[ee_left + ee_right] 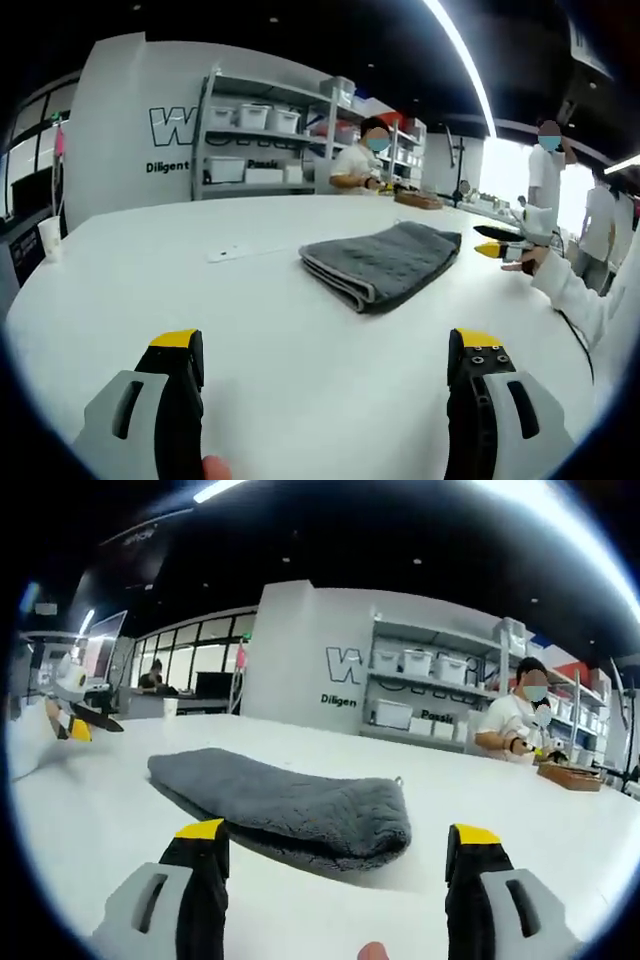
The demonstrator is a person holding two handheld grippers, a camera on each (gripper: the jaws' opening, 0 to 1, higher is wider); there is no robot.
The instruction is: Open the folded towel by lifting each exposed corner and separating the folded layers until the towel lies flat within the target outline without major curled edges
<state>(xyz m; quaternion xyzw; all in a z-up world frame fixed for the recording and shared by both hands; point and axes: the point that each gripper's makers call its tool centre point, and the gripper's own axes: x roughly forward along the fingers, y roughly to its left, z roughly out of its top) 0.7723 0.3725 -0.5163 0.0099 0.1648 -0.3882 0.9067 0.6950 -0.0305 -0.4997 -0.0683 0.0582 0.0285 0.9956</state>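
A grey towel (382,262) lies folded in several layers on the white table (150,290), with its stacked edges facing the left gripper view. My left gripper (325,348) hangs open a short way in front of it, holding nothing. The right gripper (497,241) comes in from the right in a hand with a white sleeve, close to the towel's right end. In the right gripper view the towel (290,802) stretches away to the left, its rounded end just beyond my open right gripper (338,838). The left gripper (78,723) shows far left.
A paper cup (48,236) stands at the table's left edge and a small label (226,252) lies left of the towel. A wooden tray (570,776) sits at the far side by a seated person (520,725). Shelves with white bins (255,140) line the back wall.
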